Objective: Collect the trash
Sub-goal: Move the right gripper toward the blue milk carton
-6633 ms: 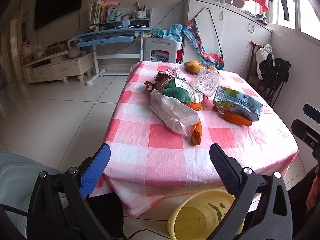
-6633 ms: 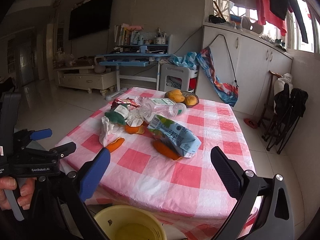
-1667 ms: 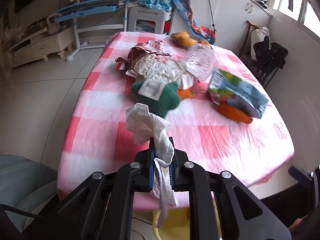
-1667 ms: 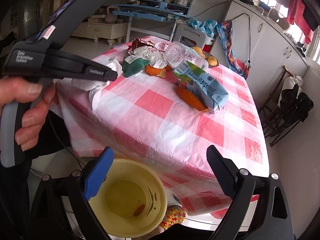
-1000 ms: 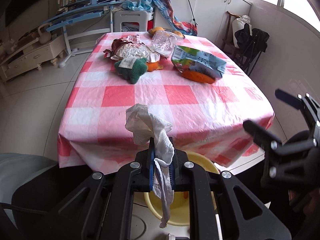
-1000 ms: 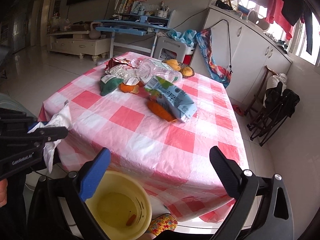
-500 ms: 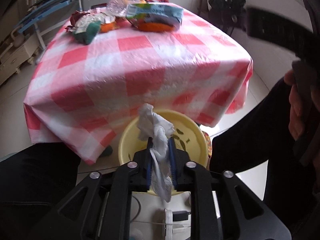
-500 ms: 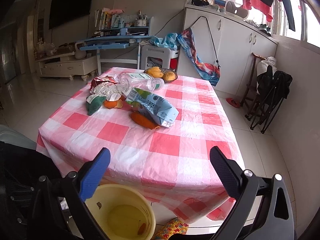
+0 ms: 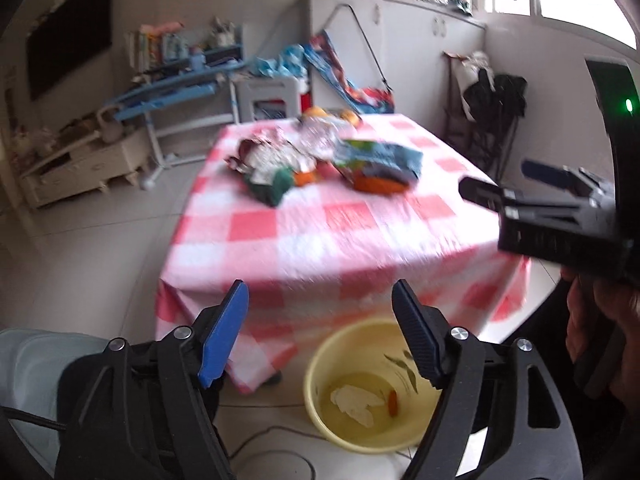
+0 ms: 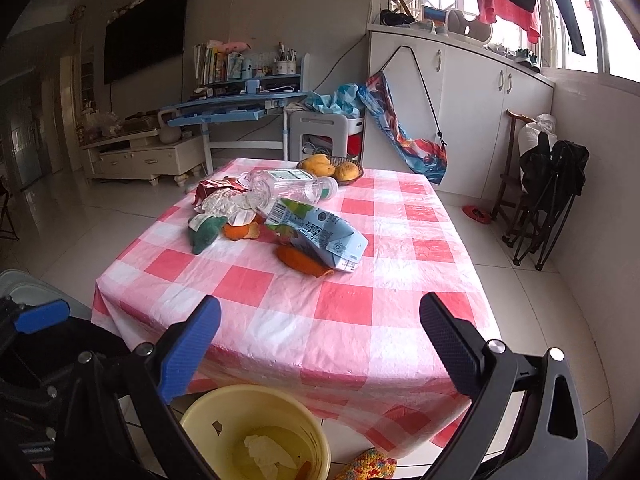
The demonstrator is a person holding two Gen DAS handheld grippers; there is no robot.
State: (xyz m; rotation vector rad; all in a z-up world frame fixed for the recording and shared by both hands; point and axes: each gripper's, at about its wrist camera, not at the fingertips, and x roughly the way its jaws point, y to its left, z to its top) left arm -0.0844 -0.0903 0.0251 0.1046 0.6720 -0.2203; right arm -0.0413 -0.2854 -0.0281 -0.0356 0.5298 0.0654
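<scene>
My rig: two black handheld grippers.
Left gripper and right gripper: blue pad, black ribbed pad, silver screws.

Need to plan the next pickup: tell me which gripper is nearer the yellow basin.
Hard to call. The left gripper hovers open just above the yellow basin; the right gripper hangs open over its table-side rim.
</scene>
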